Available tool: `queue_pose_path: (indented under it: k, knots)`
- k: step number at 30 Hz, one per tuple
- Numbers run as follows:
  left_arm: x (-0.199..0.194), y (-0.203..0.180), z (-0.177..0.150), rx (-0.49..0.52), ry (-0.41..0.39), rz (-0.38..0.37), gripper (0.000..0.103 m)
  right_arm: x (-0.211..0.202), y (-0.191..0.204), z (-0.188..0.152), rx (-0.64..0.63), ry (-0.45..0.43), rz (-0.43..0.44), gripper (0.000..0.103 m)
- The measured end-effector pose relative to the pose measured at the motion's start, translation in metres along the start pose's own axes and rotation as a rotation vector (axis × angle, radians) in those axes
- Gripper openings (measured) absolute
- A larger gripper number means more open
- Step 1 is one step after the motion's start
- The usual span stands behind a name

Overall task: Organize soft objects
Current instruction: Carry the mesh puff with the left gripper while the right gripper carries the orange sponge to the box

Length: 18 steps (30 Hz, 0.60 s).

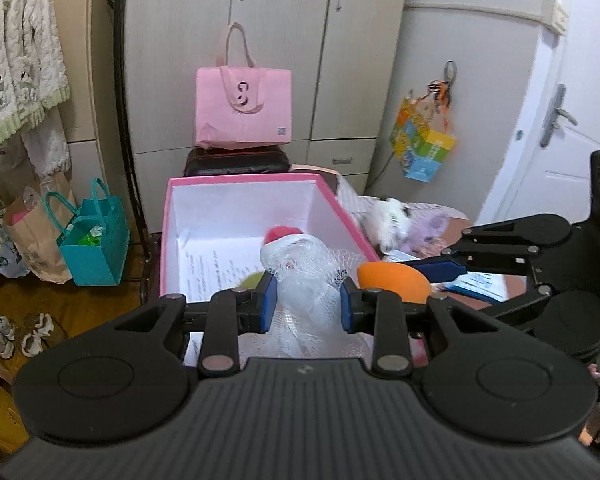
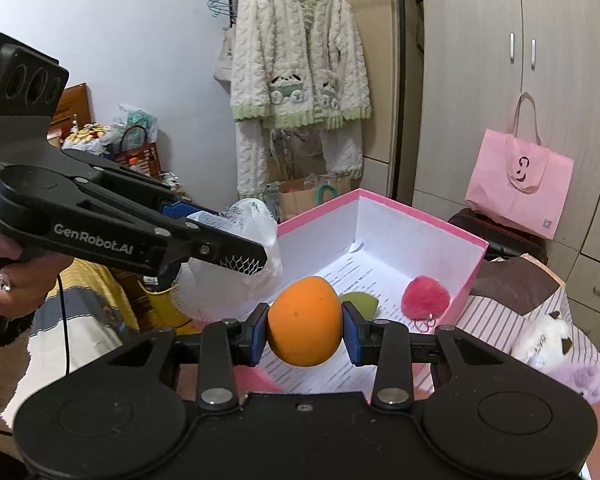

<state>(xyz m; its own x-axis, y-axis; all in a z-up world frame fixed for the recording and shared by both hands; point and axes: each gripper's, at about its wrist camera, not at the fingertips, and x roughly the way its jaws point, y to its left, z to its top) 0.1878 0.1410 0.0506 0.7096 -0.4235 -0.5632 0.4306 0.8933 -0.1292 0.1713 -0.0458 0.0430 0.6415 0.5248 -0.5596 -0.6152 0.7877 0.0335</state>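
My right gripper (image 2: 305, 330) pinches the orange sponge (image 2: 303, 320) between both pads, held over the near edge of the box (image 2: 420, 216) so it can drop straight in. My left gripper (image 1: 308, 304) is closed on the white mesh pouf (image 1: 304, 280), also above the box's near side, to the left of the sponge; both loads hang over the box, I judge because it's the collection spot for the soft stuff.

Inside the box, past the sponge: a green piece (image 2: 360, 302) on the printed paper lining the floor, and right of it the pink pompom (image 2: 426, 296) against the right wall. Those look already sorted.

Outside the box, to its right on the striped cloth (image 2: 496, 320): a white plush (image 2: 548, 340) and a purple plush (image 2: 584, 378), not yet collected.

Behind the box: a dark case with a pink tote (image 1: 242, 108) on top, against the wardrobe (image 1: 284, 40).

Next I'd open over the bare floor, not onto the pompom. The pouf is loose netting and may snag on a pad when I let go.
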Motion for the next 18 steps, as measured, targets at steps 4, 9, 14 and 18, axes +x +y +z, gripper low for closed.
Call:
queue_pose_path:
  k: [4,9,14,18]
  knots:
    - [0.034,0.019,0.012,-0.008,0.021,0.019,0.030,0.026,-0.019,0.012,-0.010,-0.023,0.035,0.043]
    - [0.076,0.042,0.025,-0.012,0.030,0.049,0.030,0.063,-0.051,0.024,0.003,0.003,0.055,0.043]
    - [0.118,0.053,0.040,-0.006,0.084,0.048,0.030,0.103,-0.069,0.032,-0.032,0.081,0.040,0.043]
    - [0.142,0.056,0.043,0.005,0.111,0.075,0.031,0.128,-0.077,0.036,-0.062,0.128,0.025,0.043]
